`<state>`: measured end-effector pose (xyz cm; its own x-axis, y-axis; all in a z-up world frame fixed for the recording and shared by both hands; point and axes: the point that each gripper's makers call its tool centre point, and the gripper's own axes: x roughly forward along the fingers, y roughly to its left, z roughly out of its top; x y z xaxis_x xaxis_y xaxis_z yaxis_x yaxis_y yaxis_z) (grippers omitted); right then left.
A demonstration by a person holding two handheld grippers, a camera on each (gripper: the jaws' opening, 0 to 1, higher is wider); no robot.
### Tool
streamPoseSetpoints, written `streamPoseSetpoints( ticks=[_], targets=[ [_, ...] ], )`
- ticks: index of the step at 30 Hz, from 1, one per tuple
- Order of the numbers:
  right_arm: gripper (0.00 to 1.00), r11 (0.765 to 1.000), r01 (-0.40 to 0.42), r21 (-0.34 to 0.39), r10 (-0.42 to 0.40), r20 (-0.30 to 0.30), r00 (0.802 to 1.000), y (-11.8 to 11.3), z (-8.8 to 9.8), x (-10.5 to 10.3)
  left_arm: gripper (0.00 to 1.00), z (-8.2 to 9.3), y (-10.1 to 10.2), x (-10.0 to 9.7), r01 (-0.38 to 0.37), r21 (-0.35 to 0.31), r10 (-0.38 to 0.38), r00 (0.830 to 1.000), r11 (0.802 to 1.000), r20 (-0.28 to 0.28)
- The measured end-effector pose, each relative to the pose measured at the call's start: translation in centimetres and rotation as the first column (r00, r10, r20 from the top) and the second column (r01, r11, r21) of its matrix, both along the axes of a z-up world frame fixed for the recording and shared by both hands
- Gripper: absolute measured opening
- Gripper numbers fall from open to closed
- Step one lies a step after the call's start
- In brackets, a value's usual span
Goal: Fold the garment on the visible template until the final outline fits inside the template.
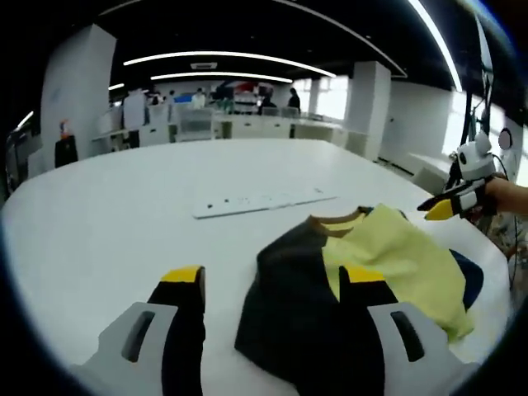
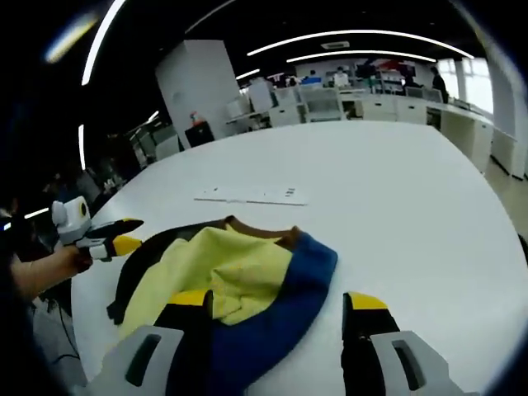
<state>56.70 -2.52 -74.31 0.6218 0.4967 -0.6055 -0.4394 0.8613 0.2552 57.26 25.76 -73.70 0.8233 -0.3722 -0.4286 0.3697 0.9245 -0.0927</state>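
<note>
In the left gripper view, the left gripper gapes wide and empty at lower centre, over the dark sleeve of the yellow, black and blue garment crumpled centre-right on the white table. The right gripper, lower centre, is equally open and empty; better flatten before folding.

I see a big white table. A yellow, black and blue shirt and a flat white strip lie on it.
</note>
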Motion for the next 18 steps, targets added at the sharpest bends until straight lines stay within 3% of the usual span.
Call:
streamPoseSetpoints(
  ticks=[18],
  targets=[
    [0.56, 0.995, -0.095, -0.012, 0.094, -0.012, 0.995, -1.3, 1.1, -5.8, 0.69, 0.7, 0.4, -7.2, 0.086, -0.031, -0.087, 0.996, 0.996, -0.013]
  ],
)
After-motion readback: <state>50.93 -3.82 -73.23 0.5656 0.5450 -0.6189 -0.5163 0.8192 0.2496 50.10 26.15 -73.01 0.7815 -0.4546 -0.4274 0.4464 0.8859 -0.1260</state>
